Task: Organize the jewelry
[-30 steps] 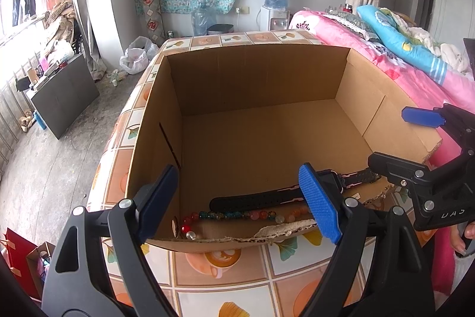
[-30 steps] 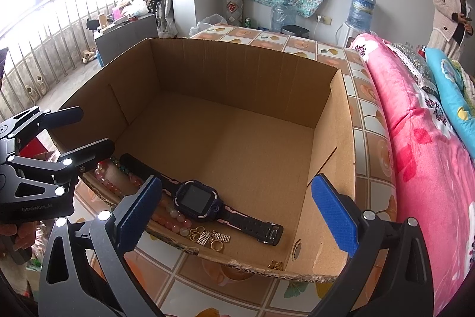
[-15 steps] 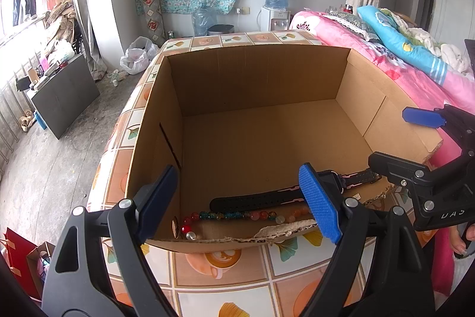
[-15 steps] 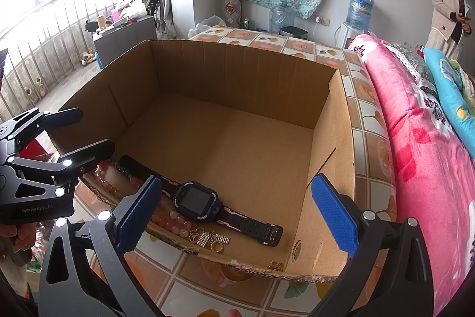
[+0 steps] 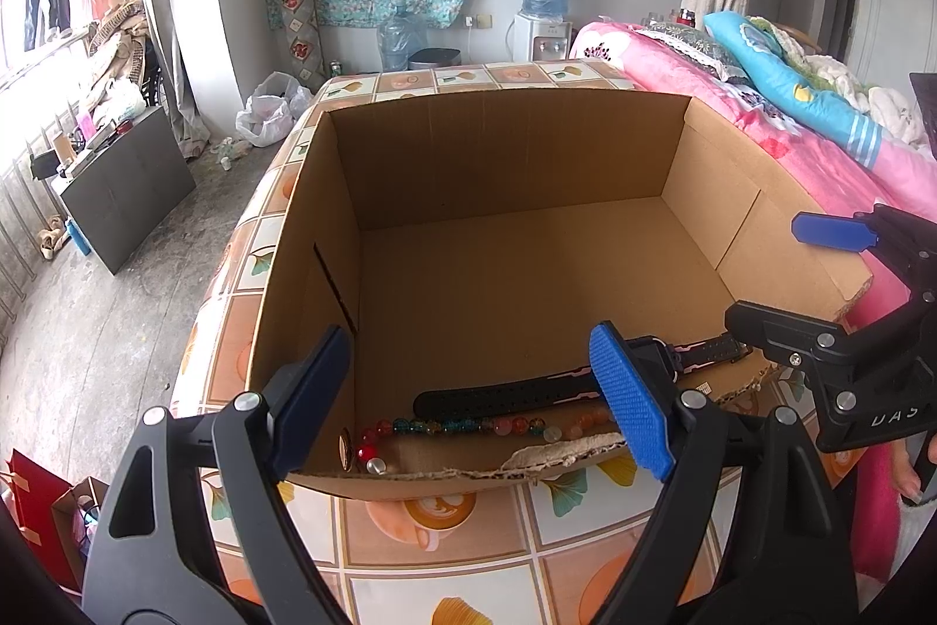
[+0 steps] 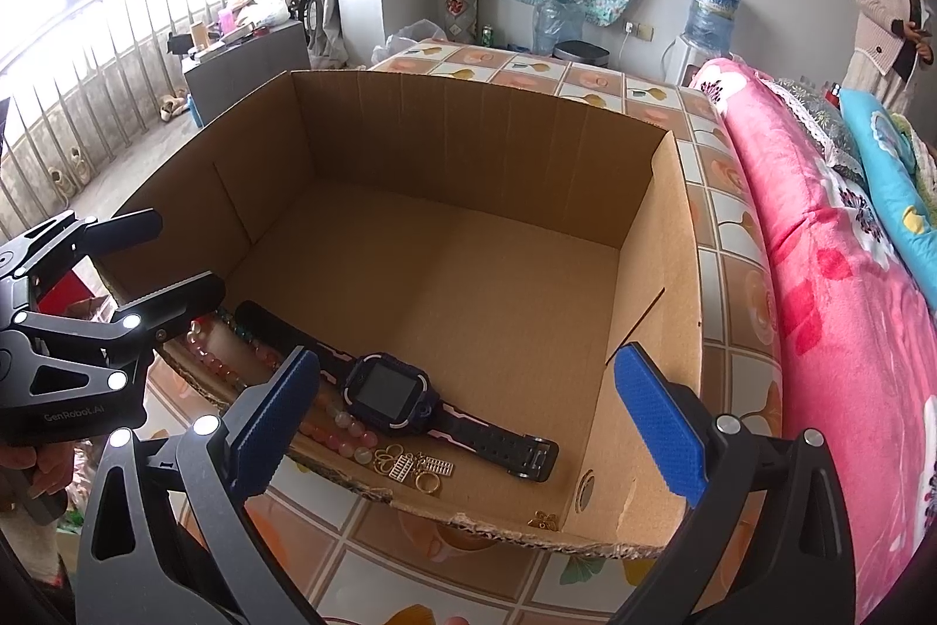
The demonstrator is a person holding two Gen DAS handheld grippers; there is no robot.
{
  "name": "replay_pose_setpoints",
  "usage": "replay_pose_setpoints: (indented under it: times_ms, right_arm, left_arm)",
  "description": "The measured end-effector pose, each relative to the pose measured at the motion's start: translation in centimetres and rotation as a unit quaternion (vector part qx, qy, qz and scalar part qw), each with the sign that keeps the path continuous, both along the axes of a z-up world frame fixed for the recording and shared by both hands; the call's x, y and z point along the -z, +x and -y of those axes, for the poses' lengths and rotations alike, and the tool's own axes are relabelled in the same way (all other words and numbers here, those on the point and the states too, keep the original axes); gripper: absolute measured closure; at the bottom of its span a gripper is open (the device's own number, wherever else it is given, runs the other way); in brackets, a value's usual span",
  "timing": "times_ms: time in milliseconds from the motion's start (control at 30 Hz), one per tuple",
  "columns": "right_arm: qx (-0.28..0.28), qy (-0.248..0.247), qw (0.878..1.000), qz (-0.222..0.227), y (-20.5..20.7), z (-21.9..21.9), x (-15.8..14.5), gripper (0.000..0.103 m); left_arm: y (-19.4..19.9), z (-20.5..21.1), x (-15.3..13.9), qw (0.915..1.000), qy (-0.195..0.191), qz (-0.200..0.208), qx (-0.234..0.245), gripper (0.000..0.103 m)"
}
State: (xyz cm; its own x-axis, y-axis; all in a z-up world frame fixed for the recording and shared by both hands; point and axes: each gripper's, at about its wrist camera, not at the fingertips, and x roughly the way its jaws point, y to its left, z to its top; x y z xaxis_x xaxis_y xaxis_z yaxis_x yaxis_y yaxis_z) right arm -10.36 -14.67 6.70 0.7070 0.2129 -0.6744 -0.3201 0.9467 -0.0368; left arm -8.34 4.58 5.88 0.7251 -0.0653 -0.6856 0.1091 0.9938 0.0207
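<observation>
**A:** What does each tool show, and what is at risk?

**B:** The left tool (image 5: 474,402), black-framed with blue ribbed pads, stands wide and empty over the near wall of the open brown cardboard box (image 5: 503,150). The right tool (image 6: 468,420), of the same build, is equally wide and holds nothing. Inside, hard against that near wall, lie the black-strapped smartwatch with a dark square face (image 6: 389,390), the string of coloured glass beads (image 5: 468,427) and a cluster of small gold trinkets (image 6: 416,467).

**B:** Likely hazards: the torn near rim may catch a pad on the way down; the beads lie touching the watch strap, so a wide pinch could take both; the gold pieces are thin and flat, and may slip from ribbed pads.

**A:** And the pose?

**B:** Both tools tilt downward into the box, side by side, above the tiled-pattern surface (image 5: 468,519); a hand (image 6: 35,467) grips the left one.
</observation>
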Motion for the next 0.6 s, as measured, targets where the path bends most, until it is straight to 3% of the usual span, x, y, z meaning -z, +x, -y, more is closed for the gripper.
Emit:
replay_pose_setpoints:
  times_ms: [600]
  right_arm:
    - [-0.003, 0.000, 1.000, 0.000, 0.02, 0.09, 0.06, 0.005]
  left_arm:
    - [0.27, 0.11, -0.02, 1.0000, 0.000, -0.005, 0.001, 0.023]
